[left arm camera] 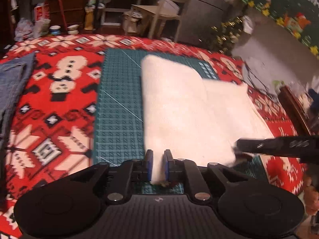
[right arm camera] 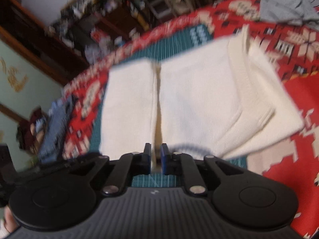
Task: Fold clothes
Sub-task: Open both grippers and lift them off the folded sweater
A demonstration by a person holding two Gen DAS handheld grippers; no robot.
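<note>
Right wrist view (blurred): white garment (right arm camera: pixel 199 99) hides teal mat (right arm camera: pixel 157 49).

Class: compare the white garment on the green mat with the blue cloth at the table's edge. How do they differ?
The white garment is cream, lies on the green mat and is pinched by the left tongs; the blue cloth is denim-coloured, lies on the red tablecloth and is untouched. Both are fabric on one table.
</note>
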